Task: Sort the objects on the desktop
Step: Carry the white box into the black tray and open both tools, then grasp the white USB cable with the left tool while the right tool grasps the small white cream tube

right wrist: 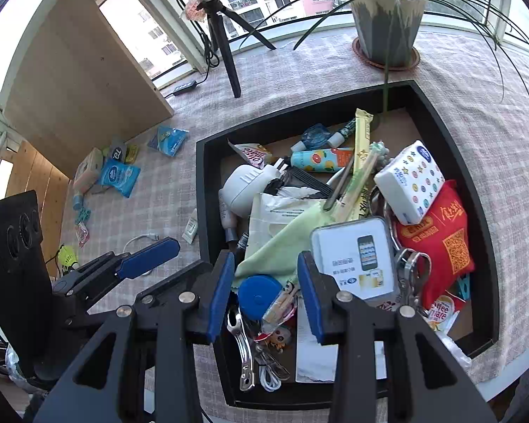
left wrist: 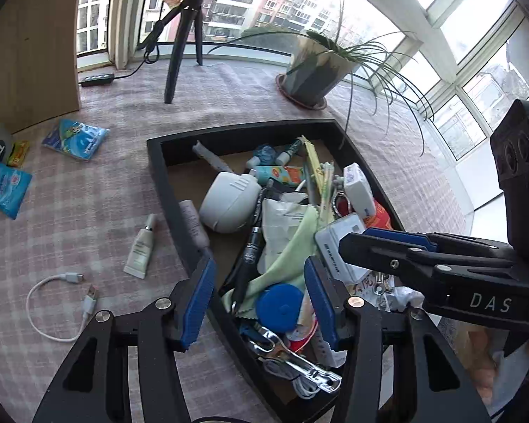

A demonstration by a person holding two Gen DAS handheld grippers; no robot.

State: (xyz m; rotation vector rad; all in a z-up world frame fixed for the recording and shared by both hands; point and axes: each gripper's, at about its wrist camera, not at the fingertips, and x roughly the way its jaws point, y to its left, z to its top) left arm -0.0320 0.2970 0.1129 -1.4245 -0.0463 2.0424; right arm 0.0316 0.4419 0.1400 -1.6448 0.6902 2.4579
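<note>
Left wrist view
- Progress: early to middle, I judge; a few things lie sorted on the cloth, most are in the tray (left wrist: 158, 176).
- Tray load: a heaped pile, including one white charger (left wrist: 229, 201), one green cloth (left wrist: 289, 246), one blue disc (left wrist: 280, 308), one black pen (left wrist: 248, 257), one white tin (left wrist: 338, 243).
- Out on the cloth: one tube (left wrist: 141, 246), one white cable (left wrist: 63, 303), three blue packets that I can make out (the nearest (left wrist: 5, 185)).
- Left gripper (left wrist: 261, 303): jaws half apart, hanging over the tray's near corner above the blue disc; nothing is gripped.
- Right gripper (left wrist: 356, 243): seen side-on over the tin; its gap cannot be read here.

Right wrist view
- Tray (right wrist: 208, 148): still crowded; one tin (right wrist: 352, 257), one red pouch (right wrist: 441, 239), one tissue pack (right wrist: 411, 179), one blue disc (right wrist: 259, 294), one cloth (right wrist: 278, 243).
- Sorted side: a small cluster of packets by the wooden board, too small to count surely.
- Right gripper (right wrist: 266, 298): pads half apart, over the disc and small clutter, holding nothing.
- Left gripper (right wrist: 148, 257): beside it, left of the tray; empty as far as shown.
- Left to do: nearly all of the tray pile.
</note>
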